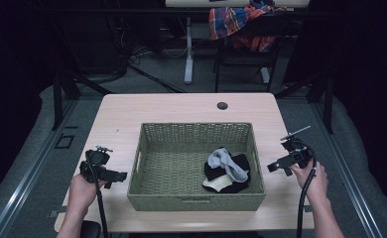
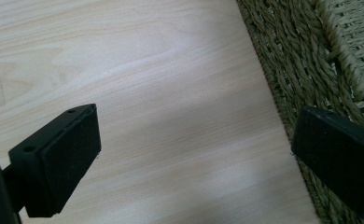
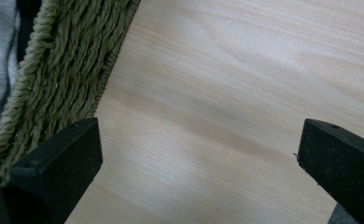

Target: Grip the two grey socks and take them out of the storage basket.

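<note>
Woven green basket (image 1: 154, 163) centred on light wooden table (image 1: 181, 106). Inside basket, toward its right front: grey sock (image 1: 225, 163) lying on black garment (image 1: 238, 173), pale cloth piece (image 1: 216, 182) at its front edge. Left gripper (image 1: 116, 176) held over table just left of basket, jaws spread wide, empty. Right gripper (image 1: 275, 167) held just right of basket, jaws likewise spread, empty. Plaid cloth (image 1: 233, 20) draped over chair beyond table.

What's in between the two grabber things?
In the high view, the woven basket sits between the left gripper and the right gripper, with socks inside.
</note>
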